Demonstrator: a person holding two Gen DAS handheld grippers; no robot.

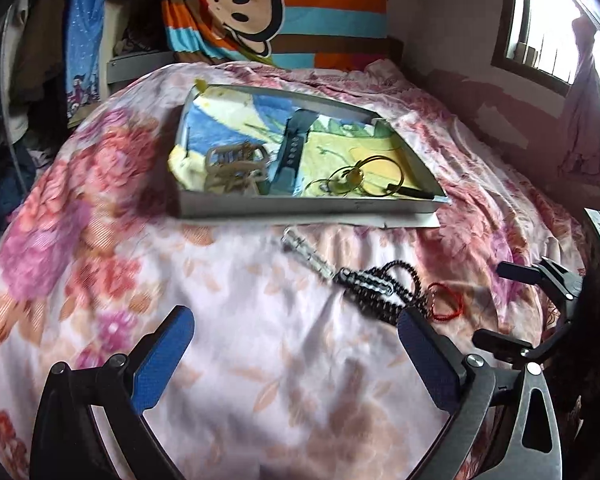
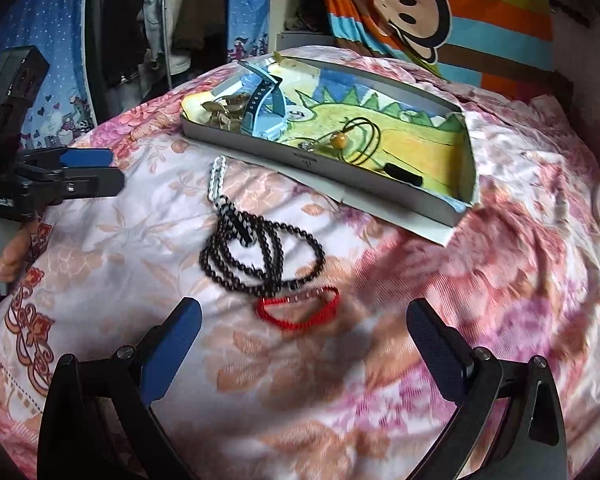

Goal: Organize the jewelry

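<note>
A shallow grey box (image 1: 300, 206) (image 2: 380, 190) with a dinosaur picture inside lies on the flowered bedspread. In it are a gold chain (image 1: 236, 164), a blue watch strap (image 1: 290, 152) (image 2: 260, 98) and a black cord with a yellow bead (image 1: 374, 174) (image 2: 340, 142). In front of the box lie a black bead necklace (image 2: 260, 256) (image 1: 384, 292), a black-and-white braided bracelet (image 2: 220, 184) (image 1: 312, 254) and a red string bracelet (image 2: 298, 310) (image 1: 446, 302). My left gripper (image 1: 296, 324) is open and empty, left of the necklace. My right gripper (image 2: 304, 320) is open, just short of the red bracelet.
The bedspread (image 1: 100, 220) bulges and falls away at the sides. A striped monkey blanket (image 1: 268, 4) hangs behind. Clothes (image 2: 148, 12) hang at the left. A window (image 1: 556, 20) is at the right. The right gripper shows in the left wrist view (image 1: 512, 304).
</note>
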